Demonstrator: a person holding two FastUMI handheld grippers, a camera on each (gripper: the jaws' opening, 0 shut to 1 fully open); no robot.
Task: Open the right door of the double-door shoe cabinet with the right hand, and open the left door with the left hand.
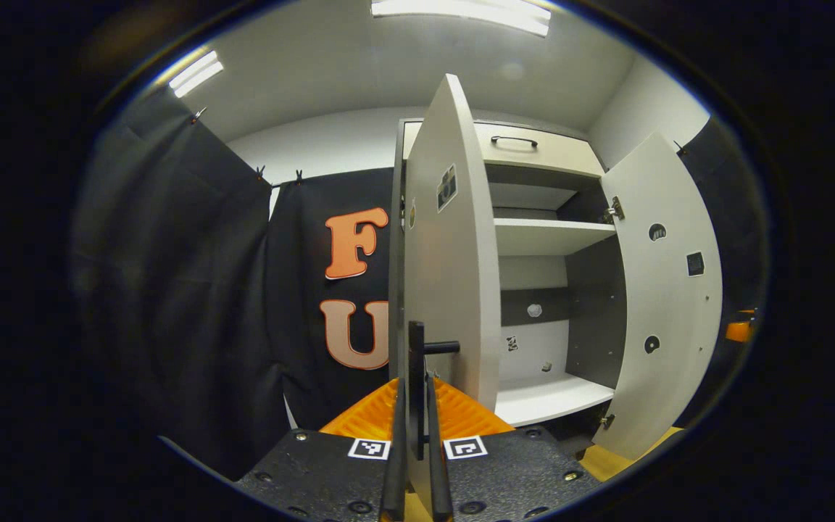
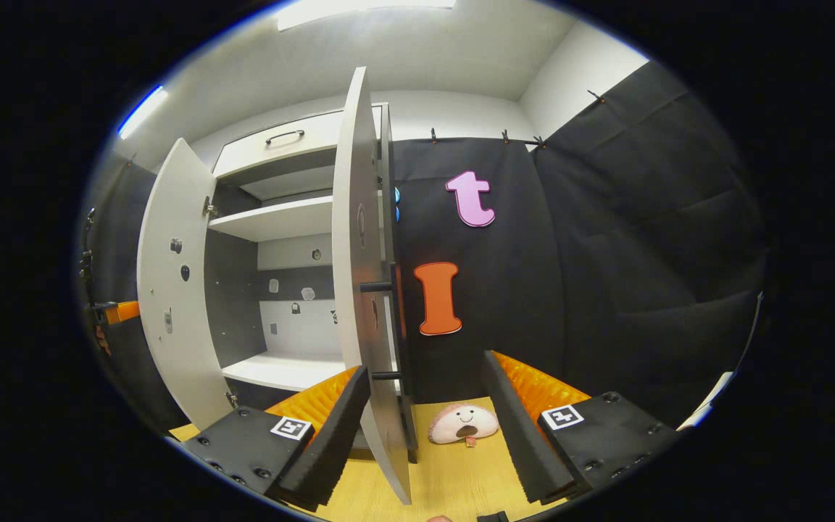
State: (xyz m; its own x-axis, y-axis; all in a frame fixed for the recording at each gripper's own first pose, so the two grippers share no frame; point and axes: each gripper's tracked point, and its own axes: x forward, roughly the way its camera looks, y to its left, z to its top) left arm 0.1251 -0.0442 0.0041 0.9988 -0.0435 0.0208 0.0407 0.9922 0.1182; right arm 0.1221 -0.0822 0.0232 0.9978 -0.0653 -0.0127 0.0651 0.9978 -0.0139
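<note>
Clamped together on the black bar handle (image 1: 416, 377) of the pale left cabinet door (image 1: 450, 246), the left gripper (image 1: 416, 464) faces the open white shoe cabinet (image 1: 548, 235). Right gripper view: the right gripper (image 2: 425, 428) is spread apart, the right door (image 2: 359, 239) edge-on just beside one finger, a plush toy (image 2: 463, 423) on the yellow floor (image 2: 454, 471).

The shoe cabinet (image 1: 533, 235) has pale cream shelves and dark grey inner side walls. Its left door (image 1: 454, 246) and right door (image 1: 667, 290) are off-white, with a black handle (image 1: 417, 377). The drawer (image 1: 533, 148) front is cream. A pink smiling plush (image 2: 463, 423) lies on the yellow wooden floor (image 2: 454, 471).
</note>
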